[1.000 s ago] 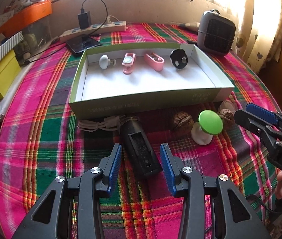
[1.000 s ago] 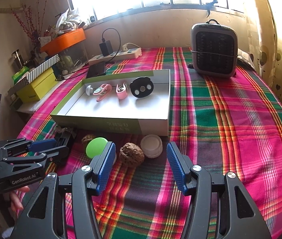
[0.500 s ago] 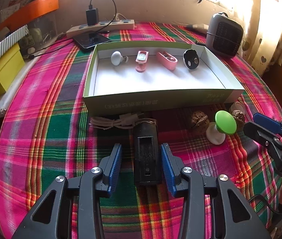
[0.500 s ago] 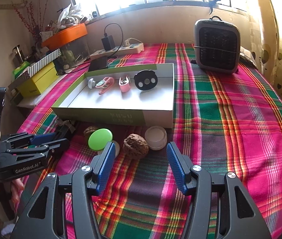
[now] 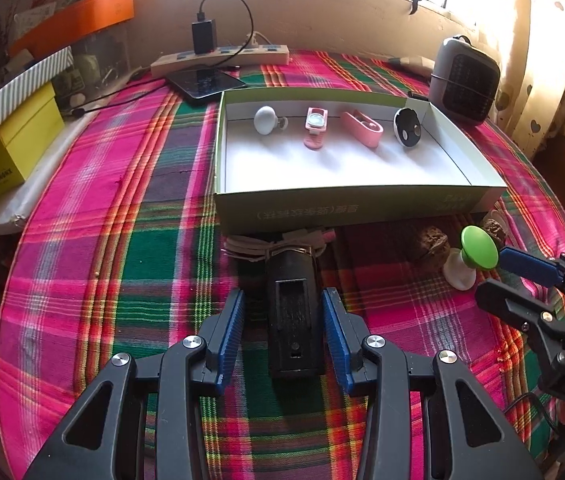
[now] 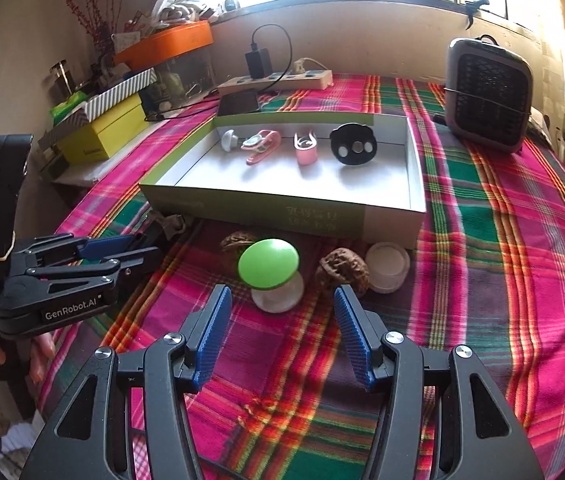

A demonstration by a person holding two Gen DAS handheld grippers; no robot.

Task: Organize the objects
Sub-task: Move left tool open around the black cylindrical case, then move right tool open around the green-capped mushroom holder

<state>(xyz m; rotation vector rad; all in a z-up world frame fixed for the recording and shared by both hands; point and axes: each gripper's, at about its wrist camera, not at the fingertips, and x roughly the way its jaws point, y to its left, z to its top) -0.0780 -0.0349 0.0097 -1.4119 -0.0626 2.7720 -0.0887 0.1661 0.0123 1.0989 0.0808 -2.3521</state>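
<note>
Plaid-clothed table [image 5: 130, 208] under a bright window, green shallow box [image 5: 346, 208] holding four small items in a row. Left claw [image 5: 282, 330] open, straddling a black rectangular device [image 5: 294, 320] without gripping it. Right claw [image 6: 280, 330] open and empty, just short of a green-capped knob [image 6: 268, 264]; wrinkled nut [image 6: 342, 268] and white lid [image 6: 387, 266] beside it.

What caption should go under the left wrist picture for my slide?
Open left gripper straddles a black device on the plaid cloth, in front of a green box.
</note>
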